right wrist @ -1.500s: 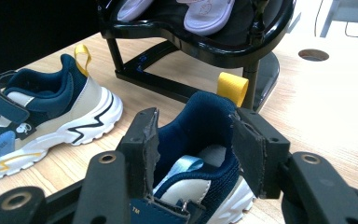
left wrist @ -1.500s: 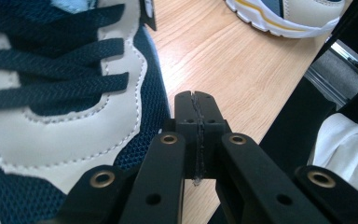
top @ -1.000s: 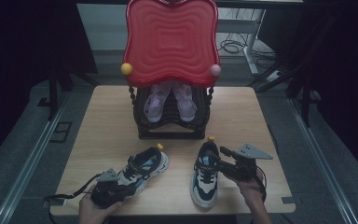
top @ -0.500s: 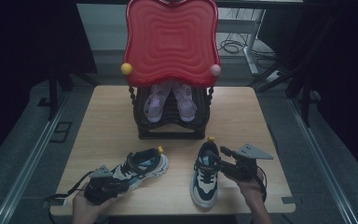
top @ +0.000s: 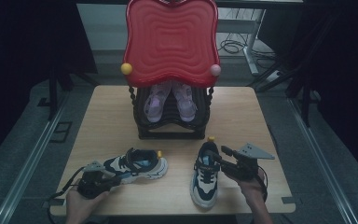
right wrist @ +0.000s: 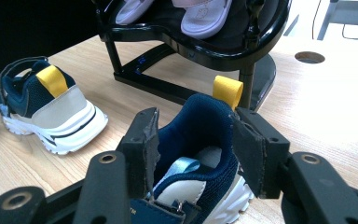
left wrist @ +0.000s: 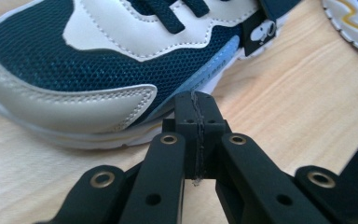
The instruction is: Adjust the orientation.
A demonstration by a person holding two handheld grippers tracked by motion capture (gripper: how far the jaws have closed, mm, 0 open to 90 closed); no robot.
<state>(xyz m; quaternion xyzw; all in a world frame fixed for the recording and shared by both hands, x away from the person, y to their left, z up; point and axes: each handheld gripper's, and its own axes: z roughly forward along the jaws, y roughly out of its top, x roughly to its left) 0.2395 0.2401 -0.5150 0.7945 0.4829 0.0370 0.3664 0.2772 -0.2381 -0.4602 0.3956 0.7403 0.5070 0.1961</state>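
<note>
Two navy, white and grey sneakers with yellow heel tabs lie on the wooden table (top: 116,126). The left sneaker (top: 137,166) (left wrist: 88,70) rests near the front left, its toe close to my left gripper (top: 103,176) (left wrist: 198,116). That gripper's jaws are shut together with nothing between them, just beside the sole. The right sneaker (top: 205,178) (right wrist: 193,140) points toward the person. My right gripper (top: 223,155) (right wrist: 196,140) has its pads (right wrist: 148,140) against both sides of that sneaker's heel, which stays on the table.
A black shoe rack (top: 172,123) (right wrist: 205,44) stands mid-table with a pair of purple sandals (top: 170,100) inside. A red wavy panel (top: 170,42) rises over it. Bare wood lies at both sides of the rack. A round hole (right wrist: 309,57) is in the tabletop.
My left gripper has drawn back to the left, off the left sneaker's toe. The right gripper and both sneakers have stayed where they were.
</note>
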